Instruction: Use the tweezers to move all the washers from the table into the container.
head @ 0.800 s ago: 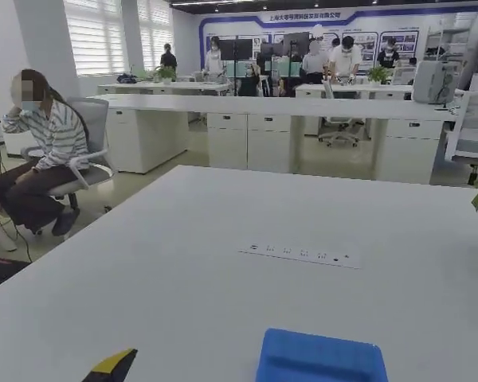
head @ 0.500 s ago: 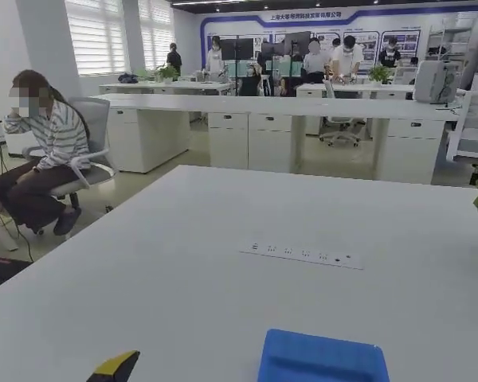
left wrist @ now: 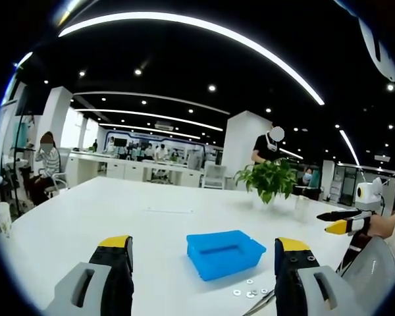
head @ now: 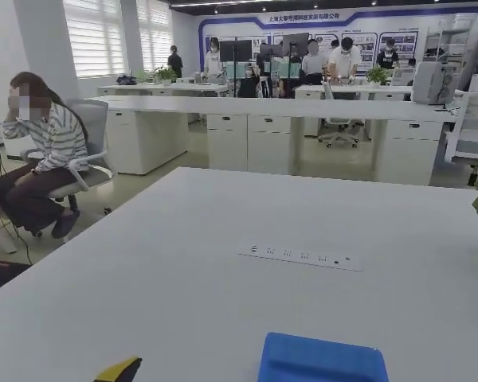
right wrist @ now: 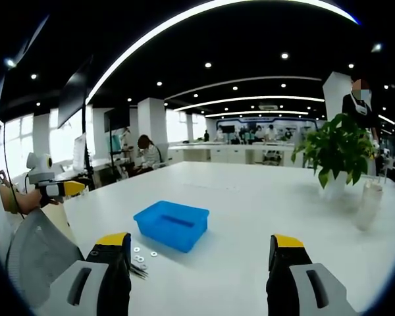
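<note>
**Both grippers held open above the table, with the container and washers ahead**

Against the frame of 0.8 s earlier, the head view is almost unchanged. The blue container [head: 323, 360] is again cut by the lower edge. The yellow-tipped gripper [head: 119, 370] at lower left is seen slightly lower and further right. Whether it or the camera has shifted cannot be told.

The white table [head: 183, 263] is shown broad and bare between the container and its far edge, broken by an inset socket strip [head: 301, 255]. Beyond that edge an aisle is seen, with a seated person [head: 48, 151] at the left. In the right gripper view a potted plant [right wrist: 336, 155] and a clear glass [right wrist: 368, 204] are set well apart from the container [right wrist: 171, 224].

The jaws of the left gripper [left wrist: 204, 243] are spread wide, with nothing held between them. Those of the right gripper [right wrist: 199, 240] are likewise released.

In the left gripper view the container [left wrist: 224, 252] is presented as a shallow, open-topped rectangular tray with a raised rim. The washers [left wrist: 250, 289] are seen as small silver rings scattered on the table just beside its near side, outside it. The tweezers [left wrist: 266, 303], thin and metallic, are laid on the table next to them.
</note>
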